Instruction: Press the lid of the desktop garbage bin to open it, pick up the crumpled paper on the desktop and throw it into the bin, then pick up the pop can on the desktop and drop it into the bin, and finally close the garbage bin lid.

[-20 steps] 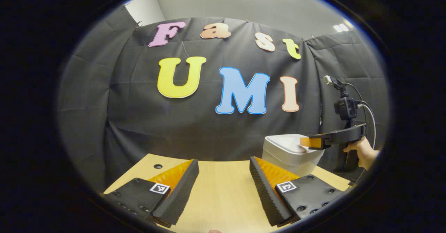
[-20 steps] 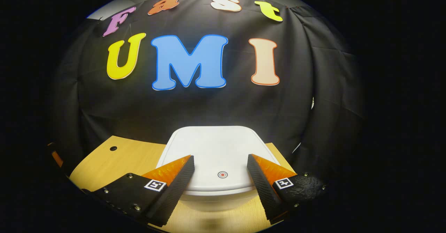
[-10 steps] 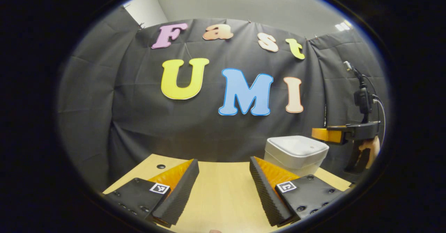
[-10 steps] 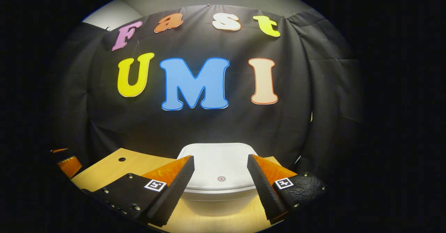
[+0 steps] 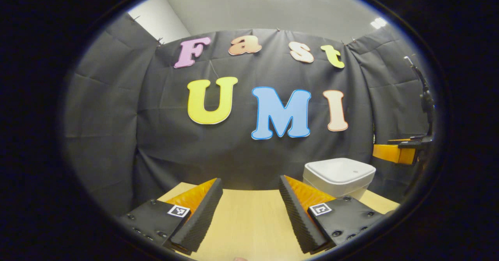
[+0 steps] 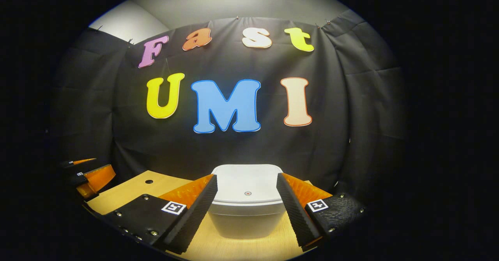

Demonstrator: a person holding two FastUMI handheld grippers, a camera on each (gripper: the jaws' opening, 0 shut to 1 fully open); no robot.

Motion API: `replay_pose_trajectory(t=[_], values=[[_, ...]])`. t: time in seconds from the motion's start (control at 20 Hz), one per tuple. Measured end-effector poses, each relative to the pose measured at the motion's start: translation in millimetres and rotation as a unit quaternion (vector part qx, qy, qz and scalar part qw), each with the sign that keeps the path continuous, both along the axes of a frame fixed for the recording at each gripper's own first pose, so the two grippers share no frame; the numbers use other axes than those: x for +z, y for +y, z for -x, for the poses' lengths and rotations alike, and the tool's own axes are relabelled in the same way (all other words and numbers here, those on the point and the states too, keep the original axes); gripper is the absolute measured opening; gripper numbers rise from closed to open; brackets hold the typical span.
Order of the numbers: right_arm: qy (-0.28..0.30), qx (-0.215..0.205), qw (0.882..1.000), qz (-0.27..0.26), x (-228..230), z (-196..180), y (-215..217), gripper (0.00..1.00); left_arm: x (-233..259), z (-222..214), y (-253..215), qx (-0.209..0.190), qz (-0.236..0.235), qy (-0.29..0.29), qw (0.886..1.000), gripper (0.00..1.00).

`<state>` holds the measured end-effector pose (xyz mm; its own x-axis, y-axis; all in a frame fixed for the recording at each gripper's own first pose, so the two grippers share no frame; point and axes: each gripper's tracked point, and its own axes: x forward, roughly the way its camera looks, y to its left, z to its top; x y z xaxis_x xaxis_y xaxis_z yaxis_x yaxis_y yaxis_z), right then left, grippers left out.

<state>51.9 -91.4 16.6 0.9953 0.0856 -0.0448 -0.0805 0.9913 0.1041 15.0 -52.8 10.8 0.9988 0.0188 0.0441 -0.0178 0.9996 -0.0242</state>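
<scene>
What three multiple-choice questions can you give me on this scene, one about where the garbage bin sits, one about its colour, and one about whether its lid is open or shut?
1. In the right gripper view, where is the garbage bin relative to the right gripper?
A. Straight ahead, framed between its two fingers
B. Far off to the left, past the table's edge
C. Lying on its side under the fingers

2. What colour is the bin?
A. Red
B. White
C. Green

3. What state is the bin lid in?
A. Standing fully open
B. Taken off and lying on the wooden table
C. Down flat on the bin

Answers:
1. A, since the bin shows in the gap between the spread fingers.
2. B, since body and lid are white in both views.
3. C, since the lid lies flat on the rim, also seen in the left gripper view.
</scene>
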Motion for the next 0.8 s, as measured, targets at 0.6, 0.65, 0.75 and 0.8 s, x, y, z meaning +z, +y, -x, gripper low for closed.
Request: replay_pose_trajectory(t=[0.6, 0.65, 0.75, 0.8], values=[[-0.042, -0.014, 0.999, 0.032, 11, 29, 25, 0.97, 24, 15, 5, -0.018, 0.0, -0.016, 1.0, 0.95], [-0.046, -0.018, 0.998, 0.033, 13, 28, 25, 0.97, 25, 16, 7, -0.017, -0.001, -0.017, 1.0, 0.96], [-0.053, -0.016, 0.998, 0.032, 18, 25, 28, 0.97, 30, 19, 11, -0.014, -0.003, -0.021, 1.0, 0.95], [-0.053, -0.014, 0.998, 0.033, 18, 23, 29, 0.97, 31, 21, 13, -0.013, -0.003, -0.023, 1.0, 0.95]])
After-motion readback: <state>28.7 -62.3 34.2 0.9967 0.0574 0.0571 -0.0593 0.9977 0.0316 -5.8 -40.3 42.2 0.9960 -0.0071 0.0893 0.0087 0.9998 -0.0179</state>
